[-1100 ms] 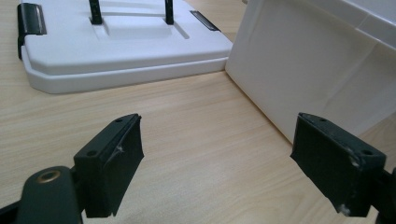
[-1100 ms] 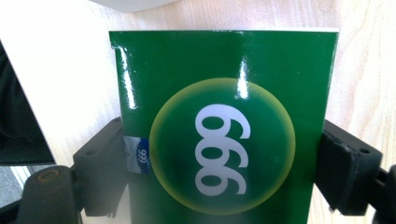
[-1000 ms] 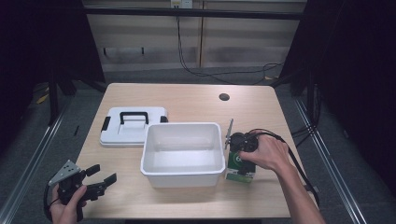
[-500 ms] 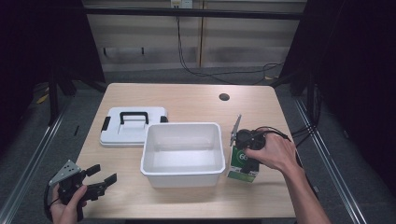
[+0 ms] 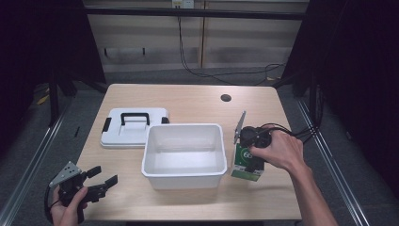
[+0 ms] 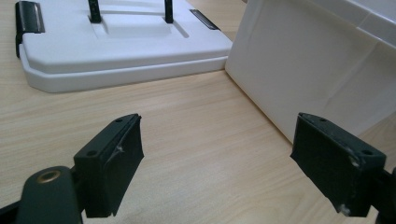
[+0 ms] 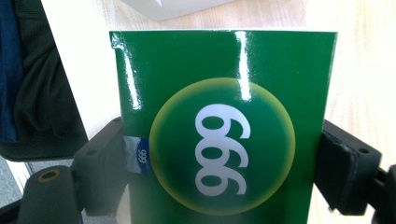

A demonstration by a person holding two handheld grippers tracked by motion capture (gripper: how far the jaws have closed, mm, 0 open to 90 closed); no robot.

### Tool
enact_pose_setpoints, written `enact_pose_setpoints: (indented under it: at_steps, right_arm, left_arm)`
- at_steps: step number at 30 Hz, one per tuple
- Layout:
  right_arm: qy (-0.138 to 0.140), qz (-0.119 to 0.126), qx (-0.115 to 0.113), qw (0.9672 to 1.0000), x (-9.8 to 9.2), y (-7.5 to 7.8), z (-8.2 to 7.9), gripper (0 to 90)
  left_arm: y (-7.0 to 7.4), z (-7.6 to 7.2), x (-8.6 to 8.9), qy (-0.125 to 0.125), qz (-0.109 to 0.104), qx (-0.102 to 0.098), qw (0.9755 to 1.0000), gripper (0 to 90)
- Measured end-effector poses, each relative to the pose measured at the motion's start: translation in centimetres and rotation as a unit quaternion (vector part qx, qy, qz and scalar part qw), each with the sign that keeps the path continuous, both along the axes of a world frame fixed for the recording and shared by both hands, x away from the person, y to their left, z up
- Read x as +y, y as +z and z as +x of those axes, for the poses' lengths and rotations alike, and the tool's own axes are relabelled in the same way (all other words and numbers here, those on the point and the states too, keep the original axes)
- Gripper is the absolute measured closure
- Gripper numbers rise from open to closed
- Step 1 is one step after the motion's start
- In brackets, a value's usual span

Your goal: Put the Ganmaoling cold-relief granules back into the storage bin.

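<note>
One box: a green box [image 7: 224, 126] with a white "999" in a yellow-green disc stands between the right gripper's [image 7: 224, 172] jaws, one black jaw pressed on each side edge, so they pinch it.
Box place: in the high view the box [image 5: 247, 162] stands on the table [image 5: 188, 101], just beside the bin's [image 5: 182, 155] right wall, under the right hand [image 5: 277, 150] and right gripper [image 5: 251, 141].
In the way, right: the bin wall rises close beside the box and its jaws, nearly touching; whether they touch I cannot tell.
One bin: white, open on top, nothing seen inside; it stands ahead and to the right of the left gripper's [image 6: 233, 172] jaws, its wall [image 6: 317, 65] near the right-hand jaw but apart from it.
One lid: white and flat, with a black handle and black clips; it lies beyond the left-hand jaw [image 6: 116, 42], next to the bin's corner.
Left jaws: spread wide, with bare tabletop between them and nothing gripped.
Left gripper place: in the high view the left gripper [image 5: 101, 183] sits at the near left corner of the table, held in the left hand [image 5: 70, 205], well apart from the box, with the bin between.
One hole: a small dark round hole [image 5: 226, 98] in the tabletop, far beyond the right gripper's jaws.
Two grippers: one in each hand.
</note>
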State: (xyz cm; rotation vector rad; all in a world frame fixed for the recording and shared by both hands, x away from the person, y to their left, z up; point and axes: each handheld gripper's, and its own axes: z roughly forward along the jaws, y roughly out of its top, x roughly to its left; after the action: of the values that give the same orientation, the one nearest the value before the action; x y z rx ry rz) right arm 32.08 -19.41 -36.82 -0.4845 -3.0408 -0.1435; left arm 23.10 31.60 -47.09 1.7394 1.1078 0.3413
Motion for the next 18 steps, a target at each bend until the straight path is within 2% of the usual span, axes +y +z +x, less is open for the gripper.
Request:
enact_pose_setpoints:
  at_steps: [8, 10, 17, 18]
  right_arm:
    - [0.011, -0.003, -0.008, 0.9999, 0.3, 1.6, 0.4, 16.1]
    - [0.002, -0.007, -0.004, 1.0, 0.4, 1.9, 0.5, 16.1]
    - [0.011, -0.003, -0.006, 0.9999, 0.3, 2.7, 0.8, 16.1]
    - [0.005, -0.004, -0.006, 1.0, 0.3, 3.0, 0.8, 16.1]
  left_arm:
    - [0.0, 0.0, 0.0, 0.001, -0.003, 0.0, 1.0, 16.1]
    - [0.0, 0.0, 0.0, -0.001, -0.001, 0.0, 1.0, 16.1]
    - [0.0, 0.0, 0.0, -0.001, -0.001, -0.001, 1.0, 16.1]
    - [0.0, 0.0, 0.0, -0.001, 0.0, 0.0, 1.0, 16.1]
